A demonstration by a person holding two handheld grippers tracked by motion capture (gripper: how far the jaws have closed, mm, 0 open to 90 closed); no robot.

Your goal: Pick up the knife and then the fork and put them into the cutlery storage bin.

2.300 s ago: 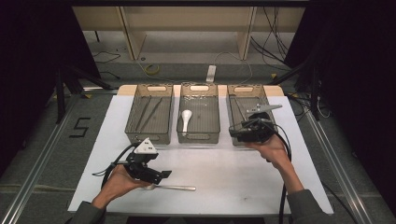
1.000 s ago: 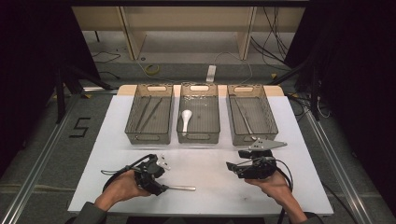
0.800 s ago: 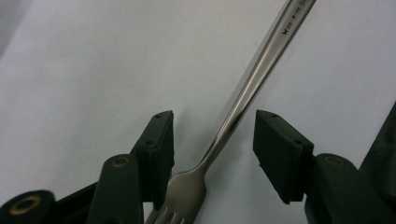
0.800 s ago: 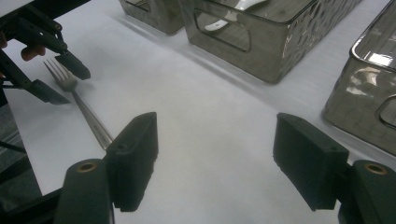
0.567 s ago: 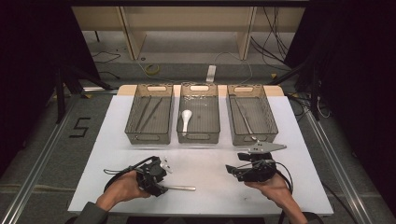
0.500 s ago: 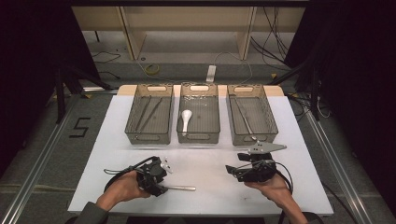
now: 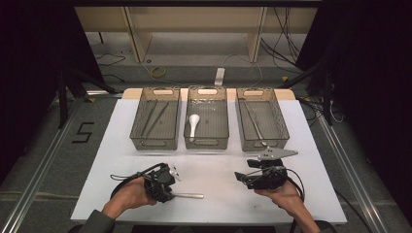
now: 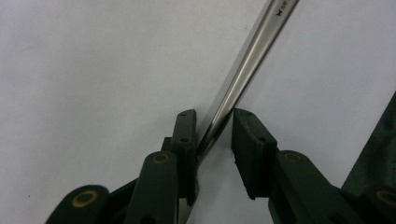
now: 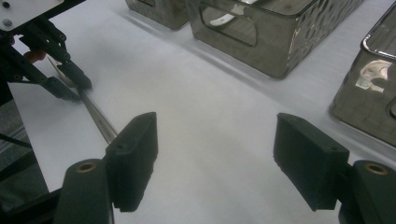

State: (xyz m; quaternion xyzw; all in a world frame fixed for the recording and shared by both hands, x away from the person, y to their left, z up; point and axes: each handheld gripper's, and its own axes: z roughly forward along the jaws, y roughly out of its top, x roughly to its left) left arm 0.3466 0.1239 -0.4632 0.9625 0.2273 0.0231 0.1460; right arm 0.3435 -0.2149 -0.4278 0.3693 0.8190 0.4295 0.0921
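Grasp phase: the left gripper (image 8: 215, 140) closing on a metal utensil handle (image 8: 243, 74) lying flat on the white desk (image 7: 218, 160).

Its fingers (image 8: 184, 140) have just been closing; one seems to touch the handle, the other stands just clear. The right gripper (image 9: 215, 163) hovers with fingers spread and empty. Next move, judged: complete the pinch, lift, and carry the utensil to one of three bins (image 7: 206, 141).

Bare table (image 7: 218, 162) between grippers; three bins (image 7: 206, 124) wall the far side.
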